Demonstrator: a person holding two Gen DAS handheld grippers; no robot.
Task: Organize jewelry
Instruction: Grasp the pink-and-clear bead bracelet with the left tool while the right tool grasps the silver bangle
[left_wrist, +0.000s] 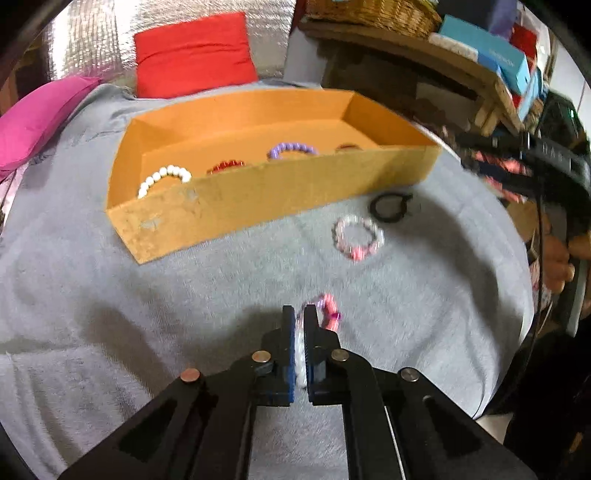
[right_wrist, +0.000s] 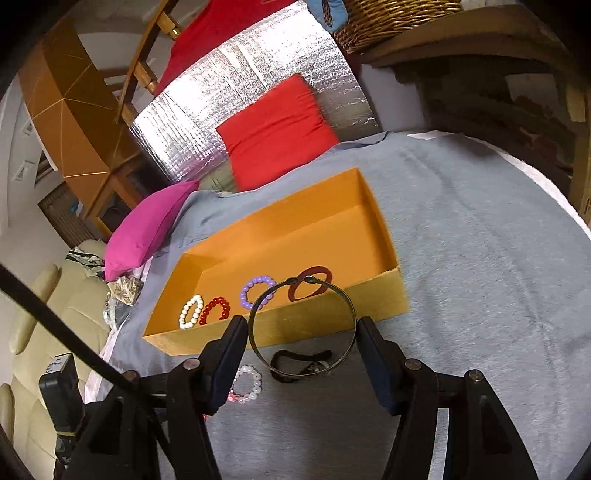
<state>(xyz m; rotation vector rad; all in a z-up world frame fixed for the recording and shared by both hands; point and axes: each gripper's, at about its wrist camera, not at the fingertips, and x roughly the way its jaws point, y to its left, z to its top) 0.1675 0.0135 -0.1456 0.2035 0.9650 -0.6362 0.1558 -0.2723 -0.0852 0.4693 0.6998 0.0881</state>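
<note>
- Grey fleece cloth (left_wrist: 110, 295) covers the surface where we work.
- On it we see the orange box (right_wrist: 280, 332), with white (right_wrist: 191, 312), red (right_wrist: 215, 309) and purple bead bracelets (right_wrist: 257, 291) and a dark red ring (right_wrist: 309, 283) inside, along its near wall.
- Our right gripper (right_wrist: 301, 328) grasps a bronze bangle (right_wrist: 258, 343) by its sides, raised in front of the box.
- Our left gripper (left_wrist: 300, 314) is clenched on a pink and white bead bracelet (left_wrist: 330, 308).
- Near the box, on the cloth, lie another pale bead bracelet (left_wrist: 357, 237) and a black band (left_wrist: 388, 208).
</note>
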